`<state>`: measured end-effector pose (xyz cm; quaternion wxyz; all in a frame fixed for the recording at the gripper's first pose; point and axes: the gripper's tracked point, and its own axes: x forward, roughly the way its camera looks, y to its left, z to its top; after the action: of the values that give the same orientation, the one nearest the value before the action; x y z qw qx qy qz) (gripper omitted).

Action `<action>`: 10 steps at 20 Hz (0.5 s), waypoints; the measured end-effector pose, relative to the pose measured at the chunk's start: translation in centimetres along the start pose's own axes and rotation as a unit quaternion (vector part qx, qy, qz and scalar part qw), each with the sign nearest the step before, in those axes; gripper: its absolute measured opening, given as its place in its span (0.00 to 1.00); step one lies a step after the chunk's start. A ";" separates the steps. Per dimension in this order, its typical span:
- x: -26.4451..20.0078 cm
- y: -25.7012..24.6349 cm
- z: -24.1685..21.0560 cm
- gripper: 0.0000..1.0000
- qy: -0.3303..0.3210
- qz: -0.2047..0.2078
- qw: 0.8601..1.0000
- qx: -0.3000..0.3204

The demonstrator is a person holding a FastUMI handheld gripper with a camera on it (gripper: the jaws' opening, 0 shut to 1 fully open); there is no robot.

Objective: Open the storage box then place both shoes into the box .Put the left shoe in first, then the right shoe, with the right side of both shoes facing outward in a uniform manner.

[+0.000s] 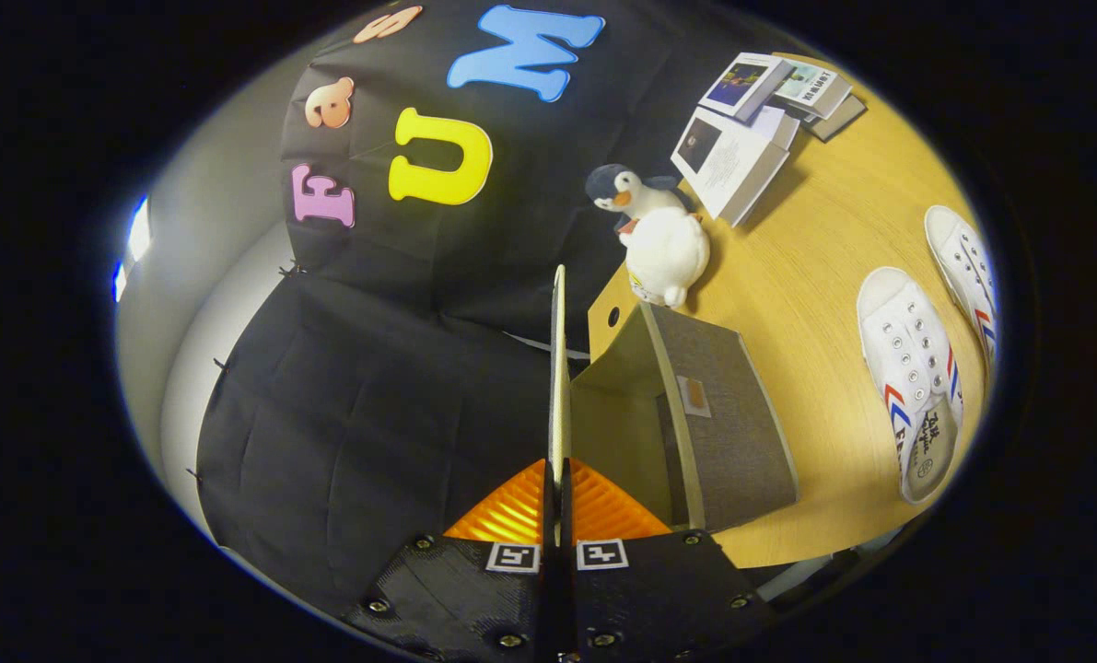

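Note:
My gripper is shut on the thin edge of the storage box lid, which stands up edge-on straight ahead of the fingers. Right of the lid sits the grey fabric storage box, its mouth uncovered and its tan inside showing. The view is rolled, so the wooden table runs up the right side. Two white sneakers with red and blue stripes lie on the table beyond the box: one nearer the box, the other farther out.
A plush penguin stands on the table close to the box's far end. A pile of booklets lies farther back. The black cloth wall hangs left of the lid.

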<state>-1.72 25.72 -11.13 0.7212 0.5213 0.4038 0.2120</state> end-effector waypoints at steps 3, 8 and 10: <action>0.5 2.0 -0.2 0.00 -0.012 -0.005 1.000 -0.019; 1.8 6.4 -1.1 0.00 -0.027 0.006 0.998 -0.058; 2.9 8.2 -2.1 0.00 -0.024 0.014 0.997 -0.078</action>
<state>-0.72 32.05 -4.94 0.7661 0.4745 0.3609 0.2402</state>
